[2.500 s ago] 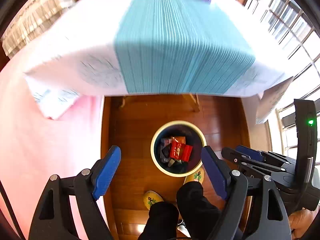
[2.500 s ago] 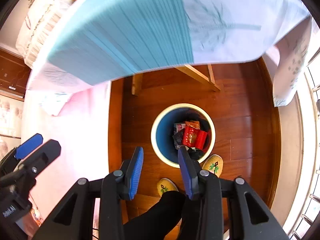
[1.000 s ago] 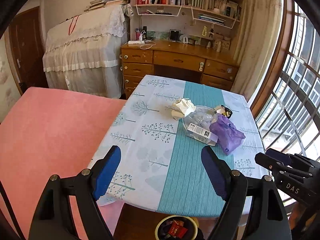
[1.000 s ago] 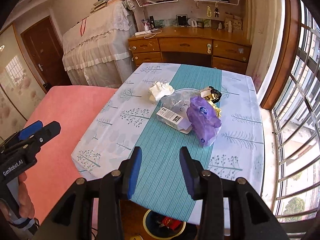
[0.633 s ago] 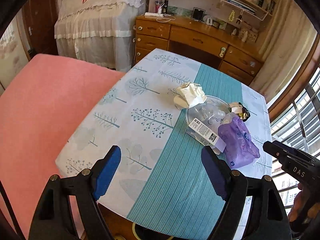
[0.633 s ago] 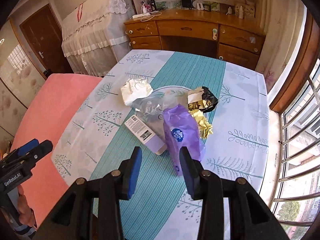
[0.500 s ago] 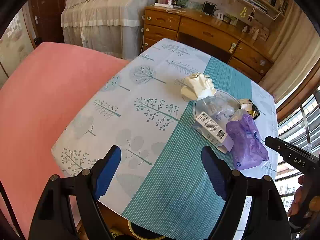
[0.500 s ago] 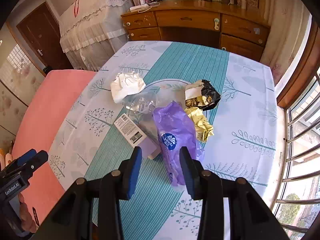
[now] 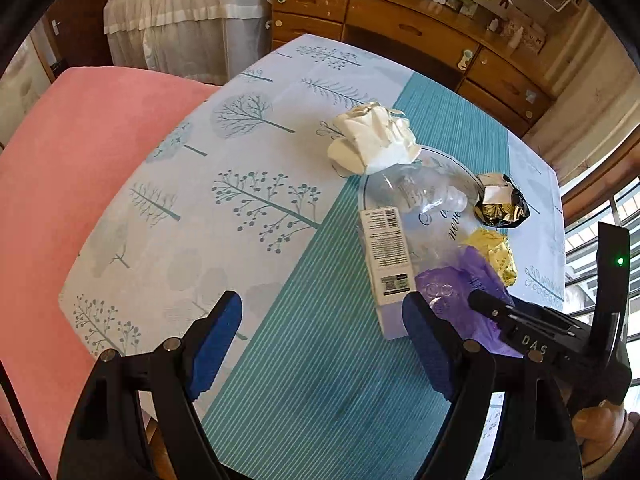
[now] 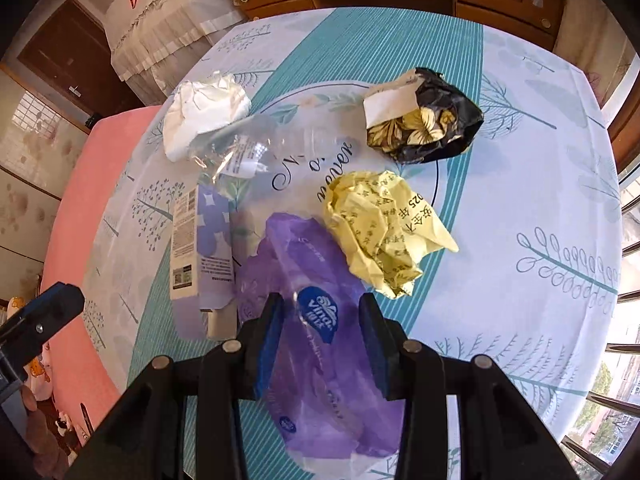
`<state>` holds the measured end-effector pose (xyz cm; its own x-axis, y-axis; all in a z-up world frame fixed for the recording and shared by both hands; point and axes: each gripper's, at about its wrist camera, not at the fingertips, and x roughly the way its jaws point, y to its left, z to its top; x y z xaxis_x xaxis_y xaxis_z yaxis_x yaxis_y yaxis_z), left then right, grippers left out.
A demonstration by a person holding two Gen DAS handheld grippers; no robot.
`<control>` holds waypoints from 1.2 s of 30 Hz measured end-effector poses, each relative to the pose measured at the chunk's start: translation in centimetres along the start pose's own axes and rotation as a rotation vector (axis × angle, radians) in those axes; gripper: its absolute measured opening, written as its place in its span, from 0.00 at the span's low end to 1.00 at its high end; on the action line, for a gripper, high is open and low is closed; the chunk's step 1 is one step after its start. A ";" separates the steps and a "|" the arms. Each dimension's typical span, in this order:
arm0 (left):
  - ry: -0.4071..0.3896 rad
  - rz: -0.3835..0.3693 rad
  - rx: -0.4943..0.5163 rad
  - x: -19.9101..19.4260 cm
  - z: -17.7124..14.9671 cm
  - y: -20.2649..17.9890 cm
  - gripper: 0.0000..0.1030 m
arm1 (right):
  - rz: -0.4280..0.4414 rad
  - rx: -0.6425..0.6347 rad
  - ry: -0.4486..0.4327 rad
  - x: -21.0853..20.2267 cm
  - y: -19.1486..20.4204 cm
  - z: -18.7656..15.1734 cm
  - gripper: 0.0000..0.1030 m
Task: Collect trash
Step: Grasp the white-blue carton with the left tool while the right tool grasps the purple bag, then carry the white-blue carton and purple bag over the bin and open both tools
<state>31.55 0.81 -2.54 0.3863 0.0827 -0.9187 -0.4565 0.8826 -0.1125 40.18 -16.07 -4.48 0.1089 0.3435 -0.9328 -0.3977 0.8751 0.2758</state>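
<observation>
Sunlit room: wooden dresser [image 9: 404, 20], barred window [image 10: 618, 392].

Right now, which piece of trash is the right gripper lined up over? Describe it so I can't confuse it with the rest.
On the table with the teal stripe, trash is piled around a printed circle. The piece nearest the right gripper, framed by its open jaws, is the purple plastic wrapper. It is the only purple, glossy bag, with a blue oval logo, lying between the barcoded carton and the crumpled yellow paper.

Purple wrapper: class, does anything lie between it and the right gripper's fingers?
Nothing visible does. The right gripper hangs directly over the purple wrapper, fingers open and straddling it; the yellow paper ball and the box lie off to either side.
</observation>
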 end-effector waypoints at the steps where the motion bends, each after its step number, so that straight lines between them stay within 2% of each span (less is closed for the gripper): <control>1: 0.015 -0.009 0.006 0.7 0.3 -0.6 0.79 | 0.006 -0.003 0.006 0.3 -0.1 -0.1 0.38; 7: 0.114 -0.041 0.003 4.1 1.2 -2.6 0.79 | 0.041 -0.037 0.007 0.7 -0.5 -0.3 0.36; 9: 0.143 -0.049 -0.002 5.2 1.4 -3.1 0.79 | 0.053 -0.057 0.005 0.6 -0.6 -0.3 0.23; 12: 0.176 -0.043 -0.006 6.7 1.6 -3.7 0.79 | 0.059 -0.081 -0.007 0.1 -0.5 -0.5 0.16; 16: 0.210 -0.046 0.001 8.4 1.9 -4.6 0.78 | 0.078 -0.071 -0.020 -0.8 -1.0 -0.7 0.15; 17: 0.214 -0.046 0.005 8.7 1.9 -4.8 0.76 | 0.081 -0.068 -0.026 -1.1 -1.1 -0.7 0.15; 19: 0.233 -0.045 0.016 9.4 1.7 -5.2 0.54 | 0.088 -0.062 -0.036 -1.7 -1.3 -0.8 0.15; 20: 0.249 -0.047 0.021 9.8 1.6 -5.4 0.48 | 0.090 -0.058 -0.043 -2.0 -1.4 -0.9 0.15; 21: 0.263 -0.049 0.022 10.2 1.5 -5.4 0.36 | 0.092 -0.055 -0.048 -2.3 -1.5 -1.0 0.15; 22: 0.273 -0.056 0.020 10.4 1.3 -5.4 0.33 | 0.094 -0.051 -0.053 -2.5 -1.5 -1.1 0.15; 30: 0.231 -0.083 0.009 8.9 -0.6 -3.8 0.32 | 0.101 -0.038 -0.091 -4.2 -0.5 -2.5 0.15; 36: 0.187 -0.109 0.032 5.3 -2.3 -1.8 0.32 | 0.093 -0.025 -0.126 -5.8 1.5 -4.3 0.15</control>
<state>32.57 -1.39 -8.04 0.2754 -0.0984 -0.9563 -0.3938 0.8959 -0.2056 35.03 -18.17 0.36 0.1834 0.4640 -0.8666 -0.4333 0.8295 0.3524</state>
